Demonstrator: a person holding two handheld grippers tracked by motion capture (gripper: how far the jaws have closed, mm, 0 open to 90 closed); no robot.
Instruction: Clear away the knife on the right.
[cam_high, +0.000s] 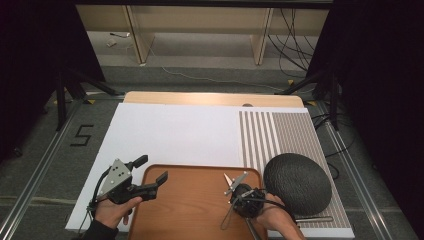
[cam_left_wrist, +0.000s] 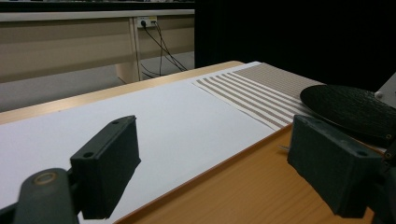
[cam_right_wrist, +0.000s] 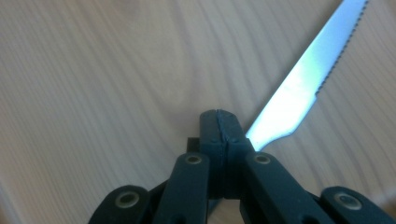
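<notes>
Wide apart stand the jaws of the left gripper (cam_high: 152, 170), with nothing between them; the left gripper view (cam_left_wrist: 212, 168) looks out between its two black pads (cam_left_wrist: 109, 163) at bare surface. This gripper sits at the left edge of the wooden tray (cam_high: 190, 210), one jaw over the white board (cam_high: 175, 132) just outside the tray's rim and the other jaw over the tray's near-left corner. The person's left hand (cam_high: 112, 210) grasps it from below, on the tray's left side, and a grey three-cornered plate (cam_high: 117, 174) tops its body.

Further right, over the tray's right part, the right gripper (cam_high: 236, 186) is clenched on a knife (cam_high: 235, 181). In the right gripper view (cam_right_wrist: 223, 128) the two jaws meet pad against pad, and the serrated blade of the knife (cam_right_wrist: 308, 77) sticks out slantwise from the side of the pinched tips, above the tray's wood grain (cam_right_wrist: 93, 70). Whether the blade touches the tray I cannot tell. From above, the knife shows as small bright slivers at the gripper's tip, inside the tray near its far-right corner. The right hand (cam_high: 275, 217) holds this gripper at the tray's right edge.

Just beside the tray on the right lies a round black mat (cam_high: 297, 182), resting on a striped placemat (cam_high: 280, 137) that runs back from the tray along the board's right side.
</notes>
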